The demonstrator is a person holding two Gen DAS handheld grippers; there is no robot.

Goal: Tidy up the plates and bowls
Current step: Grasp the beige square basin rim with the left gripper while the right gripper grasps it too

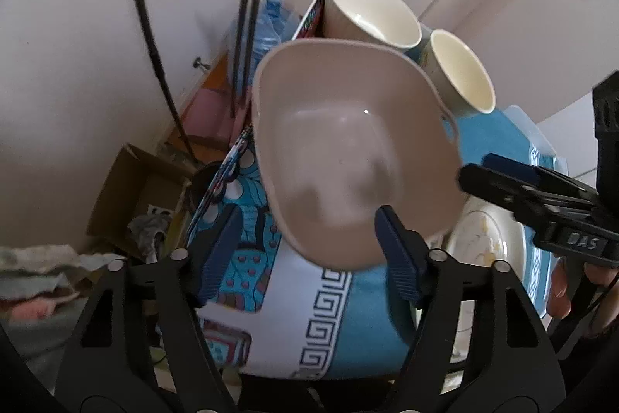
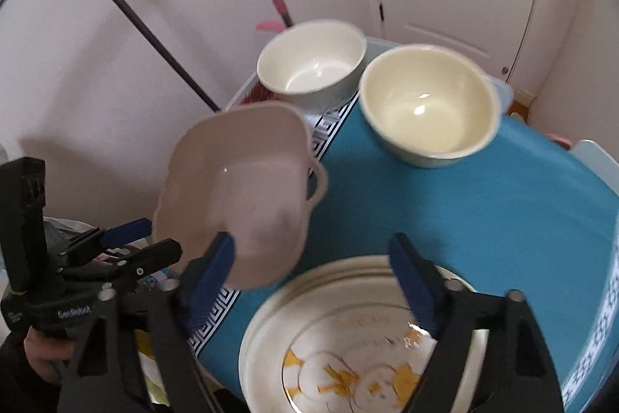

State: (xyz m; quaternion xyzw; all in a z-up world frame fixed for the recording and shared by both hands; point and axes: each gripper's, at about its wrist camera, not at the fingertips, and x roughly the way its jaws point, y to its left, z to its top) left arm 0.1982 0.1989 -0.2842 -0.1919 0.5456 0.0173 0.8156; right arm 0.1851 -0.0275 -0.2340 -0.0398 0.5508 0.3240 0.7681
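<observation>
Step in hand: sorting bowls, currently on the pink handled dish [image 1: 348,149]

- Dish tilted, at the left edge of the blue tablecloth [image 2: 503,219], partly out past the table edge. Blurred; cannot tell what carries it or whether it rests on the cloth at all
- left gripper [image 1: 309,250]: jaws apart, nothing pinched. One finger overlaps the dish's near rim, the other clear over the patterned cloth
- right gripper [image 2: 313,269]: jaws apart too, empty, hanging above the plate stack [image 2: 348,366]. Left finger crosses the dish's lower edge in its own view; contact unclear
- white bowl [image 2: 309,64] and cream bowl [image 2: 425,103] upright at the far side of the table, just beside each other, not nested
- Plates already stacked at the near edge, yellow pattern on top

Judgement: plates done, bowls not yet grouped, roughly halfway

Next move probably calls for:
- getting a firm pinch on the dish rim or handle before it slides off the edge
- levelling it, then carrying it toward the two bowls
- keeping the other claw clear of the plate stack

Risk: smooth glazed rim, shallow bite, easy to slip
</observation>
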